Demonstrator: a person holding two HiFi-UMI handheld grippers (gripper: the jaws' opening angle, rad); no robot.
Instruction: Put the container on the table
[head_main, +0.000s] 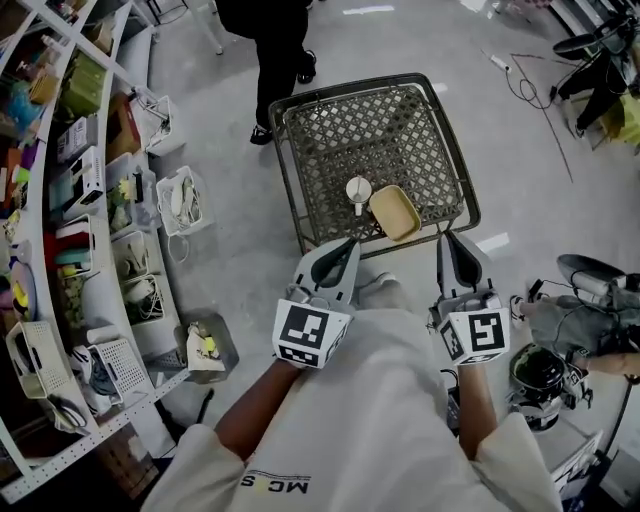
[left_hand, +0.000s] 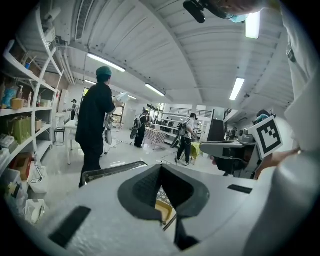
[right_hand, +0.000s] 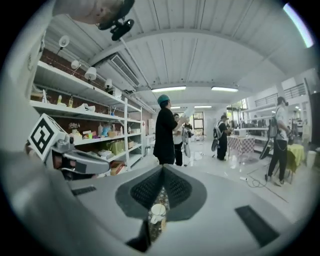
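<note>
A shallow yellow container (head_main: 396, 212) lies on the near part of a dark lattice-topped table (head_main: 300, 110). A small white-lidded jar (head_main: 358, 190) stands just left of it. My left gripper (head_main: 349, 243) hovers at the table's near edge, left of the container, shut and holding nothing. My right gripper (head_main: 447, 236) hangs just right of the container, also shut and empty. In the left gripper view the container (left_hand: 162, 210) shows through the hollow below the meeting jaws (left_hand: 160, 167). The jar (right_hand: 157, 212) shows the same way under the right gripper (right_hand: 162, 169) in its own view.
Shelves (head_main: 60, 200) full of boxes and baskets run down the left side. A person in dark clothes (head_main: 275, 50) stands beyond the table. A white basket (head_main: 180, 200) sits on the floor at the left. Camera gear (head_main: 590, 310) and cables lie at the right.
</note>
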